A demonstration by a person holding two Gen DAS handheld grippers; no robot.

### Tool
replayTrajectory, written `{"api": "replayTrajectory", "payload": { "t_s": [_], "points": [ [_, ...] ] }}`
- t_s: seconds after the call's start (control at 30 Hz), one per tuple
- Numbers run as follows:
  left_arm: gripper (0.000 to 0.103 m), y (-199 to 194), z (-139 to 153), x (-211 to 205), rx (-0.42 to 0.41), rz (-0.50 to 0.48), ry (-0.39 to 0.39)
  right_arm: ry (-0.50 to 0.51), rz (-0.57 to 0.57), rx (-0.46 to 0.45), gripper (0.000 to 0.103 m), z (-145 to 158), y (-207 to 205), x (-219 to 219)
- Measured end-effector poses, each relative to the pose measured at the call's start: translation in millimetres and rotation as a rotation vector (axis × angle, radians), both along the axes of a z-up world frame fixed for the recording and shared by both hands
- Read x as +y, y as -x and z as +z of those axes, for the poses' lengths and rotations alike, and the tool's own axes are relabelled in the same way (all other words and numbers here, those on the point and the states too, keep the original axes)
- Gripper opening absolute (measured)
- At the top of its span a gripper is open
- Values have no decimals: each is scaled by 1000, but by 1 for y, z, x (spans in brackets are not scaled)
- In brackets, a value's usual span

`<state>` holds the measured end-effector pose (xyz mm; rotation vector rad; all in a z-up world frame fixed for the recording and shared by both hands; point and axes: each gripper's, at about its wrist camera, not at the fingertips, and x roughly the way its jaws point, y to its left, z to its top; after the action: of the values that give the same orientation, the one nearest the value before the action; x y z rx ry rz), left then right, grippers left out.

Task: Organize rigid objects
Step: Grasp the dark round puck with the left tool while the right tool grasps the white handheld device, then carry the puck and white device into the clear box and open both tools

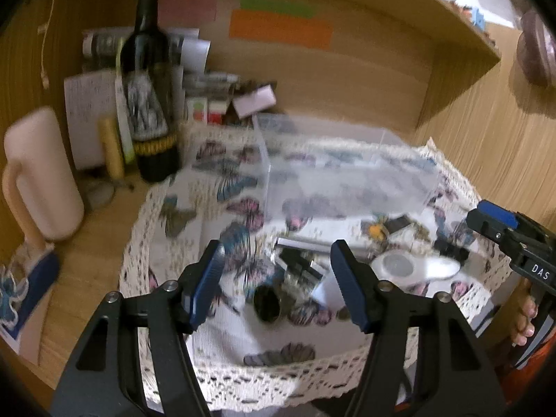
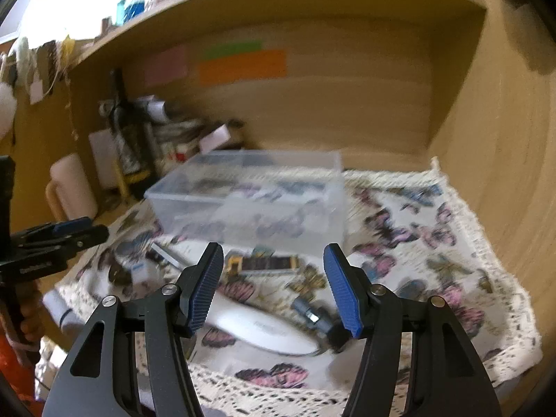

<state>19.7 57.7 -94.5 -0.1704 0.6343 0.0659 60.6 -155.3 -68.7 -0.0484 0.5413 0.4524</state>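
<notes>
A clear plastic box (image 1: 344, 173) (image 2: 250, 198) stands on a butterfly-print cloth (image 1: 215, 187) (image 2: 434, 243). In front of it lies a pile of small rigid objects: a white oval device (image 1: 413, 266) (image 2: 264, 326), a dark round cap (image 1: 266, 304), a black and silver piece (image 1: 299, 264), a dark flat strip (image 2: 267, 263) and a black cylinder (image 2: 312, 316). My left gripper (image 1: 278, 278) is open and empty above the pile. My right gripper (image 2: 274, 283) is open and empty above the white device; it also shows in the left wrist view (image 1: 500, 222).
A dark wine bottle (image 1: 149, 83), a cream jug (image 1: 38, 173), papers and small boxes (image 1: 208, 104) stand at the back left of the wooden alcove. Wooden walls (image 2: 504, 139) close in the right and back. Sticky notes (image 1: 278, 27) hang on the back wall.
</notes>
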Motion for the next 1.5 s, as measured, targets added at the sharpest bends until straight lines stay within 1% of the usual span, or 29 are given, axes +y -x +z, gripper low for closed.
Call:
{"api": "replayTrajectory", "payload": {
  "t_s": [0.03,0.17,0.4,0.47,0.5,0.53,0.57,0.63,0.8,0.87,0.9,0.93,0.97,1.03,1.17,1.37,1.5],
  "points": [
    [63,0,-4,0,15,-1,7,10,13,10,57,-3,-1,4],
    [56,-3,-20,1,74,-13,26,44,77,64,57,-15,-4,20],
    [56,-16,-40,0,138,-29,28,113,170,144,57,-32,-14,43],
    [55,-20,-43,1,145,-25,25,124,197,170,57,-35,-19,48],
    [51,-21,-44,1,145,-21,19,137,213,183,57,-37,-22,51],
    [45,-22,-45,1,145,-11,8,147,221,186,59,-38,-23,53],
    [43,-23,-46,0,145,-4,-3,162,232,191,59,-39,-24,56],
    [34,-24,-47,0,141,0,-17,181,252,203,59,-42,-28,60],
    [34,-24,-47,3,136,-11,4,246,282,229,59,-52,-36,74],
    [34,-23,-46,5,134,-15,9,248,303,248,54,-56,-39,78],
    [34,-23,-46,5,135,-15,11,247,312,252,49,-56,-40,79],
    [34,-22,-45,5,135,-15,14,247,312,250,41,-55,-39,79],
    [34,-21,-44,6,135,-17,18,249,309,247,40,-54,-40,79],
    [34,-19,-40,7,129,-15,28,247,296,237,39,-53,-40,78],
    [34,-16,-28,6,100,-6,18,212,264,202,39,-45,-38,69],
    [34,-18,-5,1,42,-9,-9,126,192,126,39,-19,-36,44],
    [34,-21,16,-3,-12,-25,-25,82,150,77,39,-2,-34,32]
  ]
}}
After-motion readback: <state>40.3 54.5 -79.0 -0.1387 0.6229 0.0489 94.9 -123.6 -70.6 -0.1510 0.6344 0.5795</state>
